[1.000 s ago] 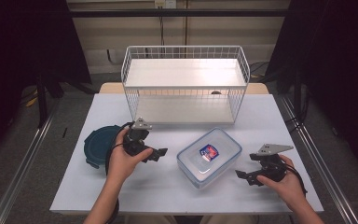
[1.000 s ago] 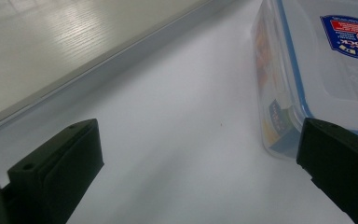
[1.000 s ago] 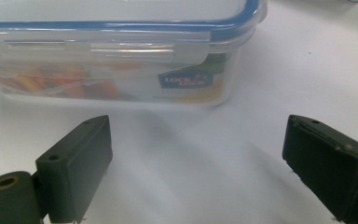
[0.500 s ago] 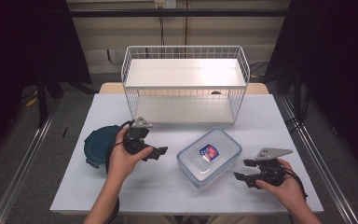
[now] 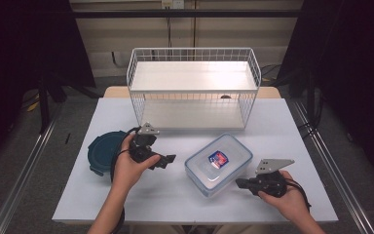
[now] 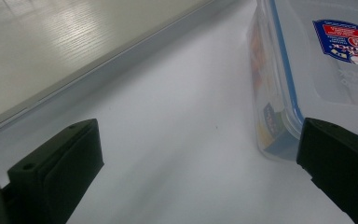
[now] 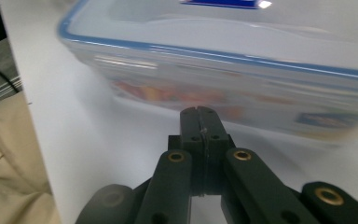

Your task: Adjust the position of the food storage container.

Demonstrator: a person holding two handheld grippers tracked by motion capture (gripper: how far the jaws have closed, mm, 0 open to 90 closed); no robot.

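Note:
A clear plastic box with a blue-rimmed lid and a red and blue label point(image 5: 218, 164) lies on the white table point(image 5: 282, 126), in front of the middle. My right gripper point(image 5: 238, 183) sits low just right of the box's near corner. Its jaws have just been closing and now stand shut with nothing between them. In the right gripper view the closed tips point(image 7: 199, 116) point at the box's side wall point(image 7: 242, 70), a short way off. My left gripper point(image 5: 168, 160) hovers left of the box, open. In the left gripper view the jaws point(image 6: 196, 158) stand wide apart beside the box point(image 6: 317, 60).
A white wire basket with a pale shelf board point(image 5: 193, 87) stands at the back of the table. A dark teal round lid point(image 5: 102, 148) lies at the left, partly behind the left hand. The table's near edge runs close by both hands.
The right gripper's jaws have gone from open to shut, and the right hand has slid left toward the box. The left hand and the box have stayed put.

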